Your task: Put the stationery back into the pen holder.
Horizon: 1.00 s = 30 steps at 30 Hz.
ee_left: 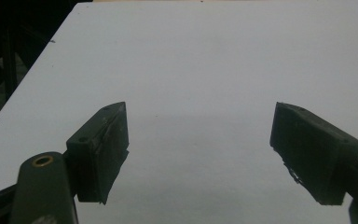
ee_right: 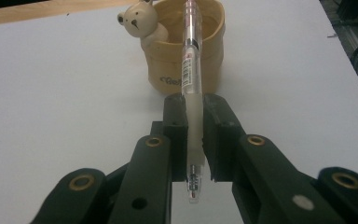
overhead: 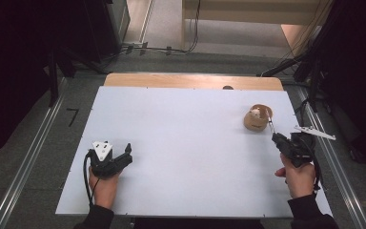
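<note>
jaws first: right gripper (overhead: 277, 138) clamped on a pen (overhead: 270, 125), left gripper (overhead: 122, 155) spread wide w/ nothing between.

high view: tan cup (overhead: 257, 118) w/ small bear figure on its rim sits far right on the white table (overhead: 186, 143). right gripper just below the cup, pen tip end pointing up toward it. left gripper low on the left side, well apart from cup and pen, resting in the hand.

left gripper view: both pads apart, bare table between and beyond.

right gripper view: pen (ee_right: 190, 84) held upright btwn the pads at its lower barrel, spring end hanging below; upper end overlaps the cup's (ee_right: 186, 56) mouth. bear (ee_right: 140, 23) on near-left rim.

progress, my read: pen picked up and brought to the cup; drop-in and release not yet done. can't tell if the pen end is inside the rim or just in front.
</note>
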Available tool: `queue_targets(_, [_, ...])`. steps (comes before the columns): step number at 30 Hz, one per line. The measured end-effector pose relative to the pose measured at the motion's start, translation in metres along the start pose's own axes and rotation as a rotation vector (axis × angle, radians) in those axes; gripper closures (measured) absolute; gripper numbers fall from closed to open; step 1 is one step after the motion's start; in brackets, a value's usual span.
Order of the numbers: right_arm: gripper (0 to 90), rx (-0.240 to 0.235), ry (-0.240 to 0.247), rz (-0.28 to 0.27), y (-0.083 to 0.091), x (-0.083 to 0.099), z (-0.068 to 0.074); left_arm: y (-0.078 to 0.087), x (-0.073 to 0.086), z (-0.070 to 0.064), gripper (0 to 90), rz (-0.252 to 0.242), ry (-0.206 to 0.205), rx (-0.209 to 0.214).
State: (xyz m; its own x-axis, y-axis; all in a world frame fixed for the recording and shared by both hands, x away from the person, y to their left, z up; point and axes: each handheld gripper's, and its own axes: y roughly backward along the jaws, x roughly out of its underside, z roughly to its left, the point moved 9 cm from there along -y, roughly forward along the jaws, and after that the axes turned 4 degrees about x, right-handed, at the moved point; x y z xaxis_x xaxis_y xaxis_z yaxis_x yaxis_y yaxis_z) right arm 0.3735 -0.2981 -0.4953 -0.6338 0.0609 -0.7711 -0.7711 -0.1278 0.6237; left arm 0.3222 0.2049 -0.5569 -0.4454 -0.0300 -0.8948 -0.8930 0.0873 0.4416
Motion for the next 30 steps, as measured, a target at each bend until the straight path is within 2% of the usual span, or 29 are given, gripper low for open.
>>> queue_targets(17, [77.8,0.001,-0.006,0.01,-0.008,-0.008,0.001,-0.001,0.0,0.0,20.0,0.002,0.003,0.0])
queue_targets(30, [77.7,0.001,-0.005,-0.01,-0.007,-0.015,0.001,-0.001,0.0,0.0,20.0,0.002,0.003,0.001])
